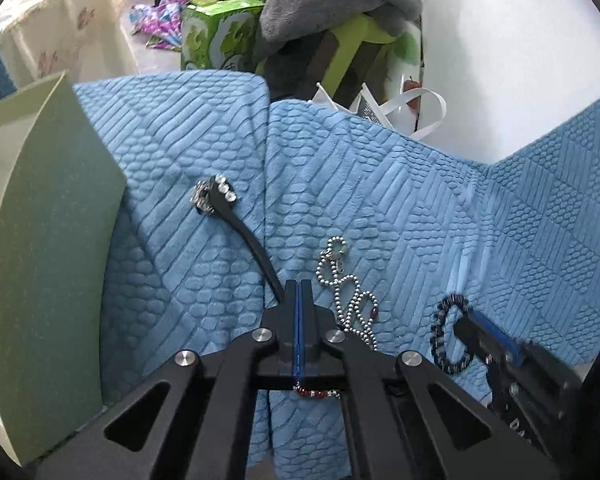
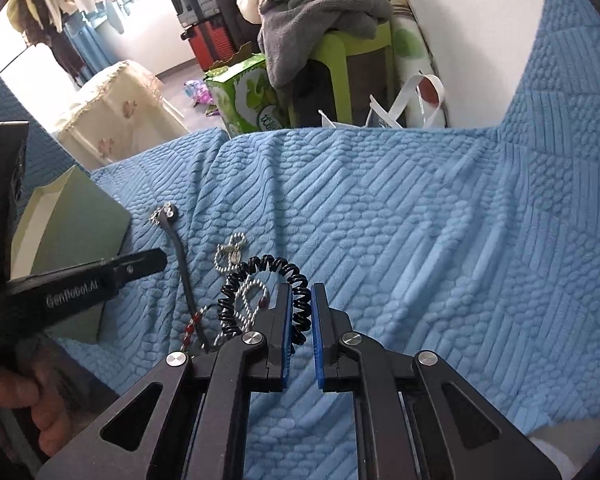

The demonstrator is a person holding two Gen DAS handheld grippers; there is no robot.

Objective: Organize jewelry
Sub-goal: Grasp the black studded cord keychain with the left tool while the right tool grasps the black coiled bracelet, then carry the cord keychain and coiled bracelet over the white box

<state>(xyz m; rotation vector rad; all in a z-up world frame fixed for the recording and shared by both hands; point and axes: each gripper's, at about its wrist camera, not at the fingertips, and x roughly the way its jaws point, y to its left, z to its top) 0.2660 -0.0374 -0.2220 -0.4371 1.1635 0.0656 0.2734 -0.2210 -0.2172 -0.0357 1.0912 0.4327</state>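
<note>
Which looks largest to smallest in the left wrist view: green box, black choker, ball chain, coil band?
1. green box
2. black choker
3 and 4. ball chain and coil band: about alike, so unranked. Fisheye distortion makes all this apparent size only.

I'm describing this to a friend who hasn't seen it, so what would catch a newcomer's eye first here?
First the quilted blue cover filling both views, with jewelry strewn on it: a ball chain in the middle and a black strap with sparkly ends to its left. Next, the right gripper shut on a black coil band, and the left gripper shut on the strap's near end. A green card stands at the left edge.
</note>
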